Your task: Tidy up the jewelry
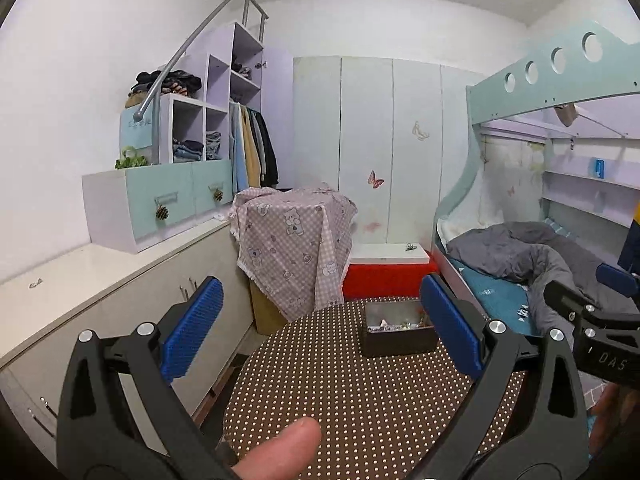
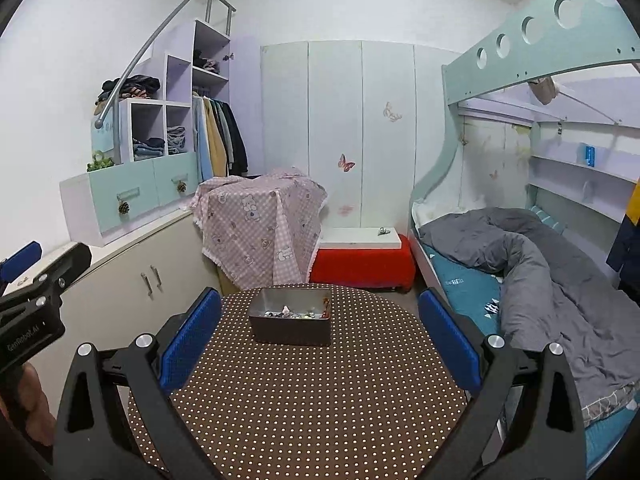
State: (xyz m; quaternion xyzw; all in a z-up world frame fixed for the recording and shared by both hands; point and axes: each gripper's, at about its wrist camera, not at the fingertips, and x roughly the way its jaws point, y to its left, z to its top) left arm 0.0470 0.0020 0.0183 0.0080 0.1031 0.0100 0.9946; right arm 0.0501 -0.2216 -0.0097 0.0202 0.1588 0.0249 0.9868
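Currently: left gripper spread apart, empty | right gripper spread apart, empty | jewelry tin on far side of dotted table

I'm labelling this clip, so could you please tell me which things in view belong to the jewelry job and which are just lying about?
Part of the job:
- metal box holding small jewelry pieces
- polka-dot table under it
- left gripper and right gripper, both open, empty

Just lying about:
- gray duvet
- pink bear-print cloth
- hanging clothes
- red bench
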